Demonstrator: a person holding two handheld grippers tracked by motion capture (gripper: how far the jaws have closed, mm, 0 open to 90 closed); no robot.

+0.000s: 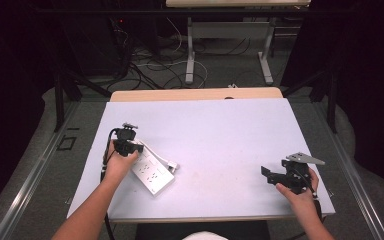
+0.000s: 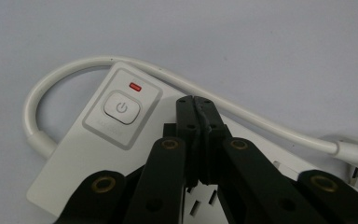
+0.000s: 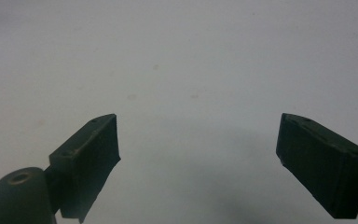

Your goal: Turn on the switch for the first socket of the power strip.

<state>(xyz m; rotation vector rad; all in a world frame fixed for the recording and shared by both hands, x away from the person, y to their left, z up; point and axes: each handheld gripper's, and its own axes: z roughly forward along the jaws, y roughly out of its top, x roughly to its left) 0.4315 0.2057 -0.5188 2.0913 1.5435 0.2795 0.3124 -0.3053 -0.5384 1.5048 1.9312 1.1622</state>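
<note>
While the left gripper point(image 2: 196, 100) hangs over the white power strip point(image 1: 149, 171) with its 2 jaws pressed flat together and nothing between them, the closed tips sit just beside the strip's power button point(image 2: 121, 108), whose red indicator light point(image 2: 135, 86) glows above it. The strip lies at the left of the table point(image 1: 220, 130), its white cord point(image 2: 74, 67) looping round the button end. The right gripper point(image 3: 198, 154) rests well apart near the table's right edge, jaws spread and empty. Judging from this, the risk is a missed press: the tips stand off to the button's side, so a push straight down would land on the casing, and an angled push could slide the light strip across the smooth tabletop
</note>
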